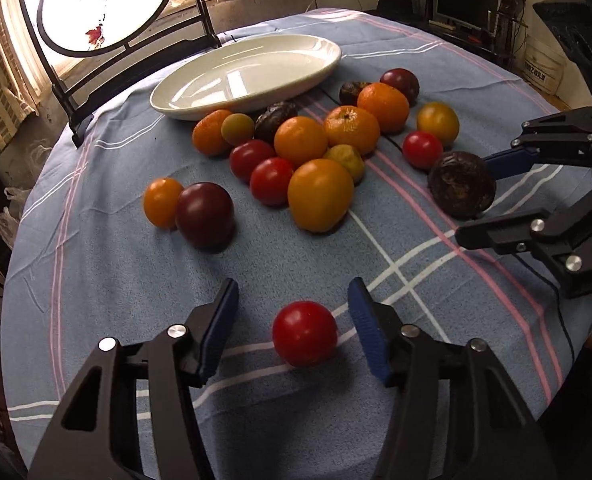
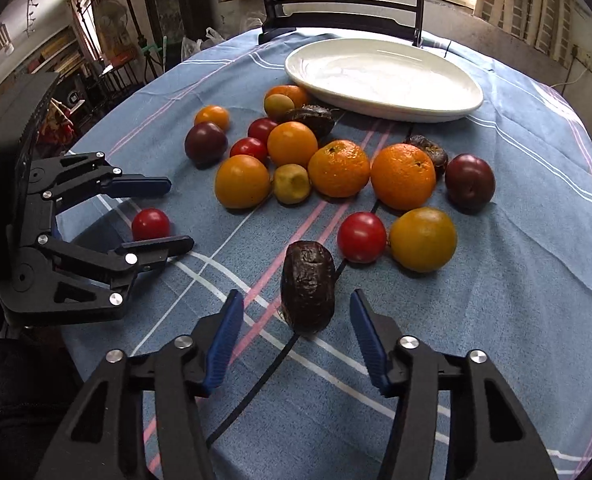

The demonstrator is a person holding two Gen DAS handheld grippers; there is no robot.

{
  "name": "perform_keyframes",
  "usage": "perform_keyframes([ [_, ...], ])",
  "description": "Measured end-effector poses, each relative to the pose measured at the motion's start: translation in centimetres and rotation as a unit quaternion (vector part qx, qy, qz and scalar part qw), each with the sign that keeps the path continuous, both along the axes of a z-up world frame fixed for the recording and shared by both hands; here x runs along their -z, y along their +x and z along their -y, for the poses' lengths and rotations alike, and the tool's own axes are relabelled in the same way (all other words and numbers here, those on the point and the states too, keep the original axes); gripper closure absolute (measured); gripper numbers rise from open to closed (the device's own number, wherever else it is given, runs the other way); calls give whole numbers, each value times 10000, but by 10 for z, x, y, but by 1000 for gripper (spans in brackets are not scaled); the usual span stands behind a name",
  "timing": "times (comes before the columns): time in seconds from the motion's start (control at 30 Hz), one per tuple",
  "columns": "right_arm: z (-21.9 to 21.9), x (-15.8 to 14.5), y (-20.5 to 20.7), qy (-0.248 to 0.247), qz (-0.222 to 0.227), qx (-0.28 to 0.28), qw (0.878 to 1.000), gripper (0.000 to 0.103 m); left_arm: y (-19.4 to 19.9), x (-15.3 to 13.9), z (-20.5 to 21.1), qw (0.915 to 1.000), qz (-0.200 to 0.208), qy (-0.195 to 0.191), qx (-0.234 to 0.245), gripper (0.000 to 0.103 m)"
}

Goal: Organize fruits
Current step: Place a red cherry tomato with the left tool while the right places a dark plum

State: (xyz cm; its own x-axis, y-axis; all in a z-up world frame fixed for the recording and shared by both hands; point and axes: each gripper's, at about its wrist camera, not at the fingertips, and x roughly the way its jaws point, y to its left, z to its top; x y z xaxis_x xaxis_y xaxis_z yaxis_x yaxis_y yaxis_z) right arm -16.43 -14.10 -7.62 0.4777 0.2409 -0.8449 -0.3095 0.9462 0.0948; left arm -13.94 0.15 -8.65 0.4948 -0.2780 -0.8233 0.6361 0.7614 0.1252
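Blue checked tablecloth (image 1: 96,264), both grippers agape: left gripper (image 1: 294,312) around red tomato (image 1: 305,334), right gripper (image 2: 296,316) around wrinkled passionfruit (image 2: 308,286).

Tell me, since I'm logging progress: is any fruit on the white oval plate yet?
No. The white oval plate shows only its bare glossy surface, while all the fruit lies on the blue checked tablecloth.

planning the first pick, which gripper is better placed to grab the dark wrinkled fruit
Right. The right gripper is open with the dark wrinkled fruit sitting between its fingers. The left gripper is open around a red tomato instead.
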Motion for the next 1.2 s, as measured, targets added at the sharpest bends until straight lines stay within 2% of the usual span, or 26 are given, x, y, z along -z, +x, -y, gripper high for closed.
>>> perform_keyframes([
  [0.03, -1, 2, 0, -41, -30, -50, 10000, 68, 0, 0, -1, 9999, -94, -82, 69, 67],
  [0.07, -1, 3, 1, -103, -5, -49, 9999, 77, 0, 0, -1, 9996, -193, -162, 111, 77],
  [0.27, 2, -7, -2, -57, 23, -306, 9995, 79, 0, -10, -2, 9988, -301, -255, 301, 78],
  [0.37, 4, -28, 11, -133, 285, -357, 9989, 79, 14, -37, 2, 9987, -24, -445, 257, 78],
  [0.53, 15, -68, 71, -245, 947, -8, 9952, 78, 76, -80, 26, 9961, 598, -611, -209, 77],
  [0.6, 19, -74, 105, -227, 1003, 136, 9946, 78, 115, -87, 39, 9951, 579, -611, -522, 77],
  [0.77, 26, -63, 185, -351, 792, 533, 9948, 78, 195, -76, 61, 9914, 428, -292, -1198, 77],
  [0.93, 30, -44, 224, -479, 613, 665, 9948, 78, 224, -55, 68, 9904, 277, -119, -1351, 77],
  [1.03, 31, -35, 237, -490, 478, 674, 9954, 77, 230, -46, 70, 9901, 200, -60, -1390, 75],
  [1.07, 31, -33, 239, -488, 446, 683, 9955, 75, 231, -44, 70, 9898, 193, -32, -1408, 66],
  [1.1, 33, -33, 240, -509, 486, 776, 9945, 65, 231, -44, 70, 9898, 203, -27, -1411, 57],
  [1.13, 34, -35, 235, -486, 523, 836, 9939, 58, 229, -45, 68, 9893, 273, -38, -1434, 43],
  [1.2, 37, -43, 227, -370, 604, 822, 9941, 51, 224, -50, 62, 9883, 419, -87, -1464, 40],
])
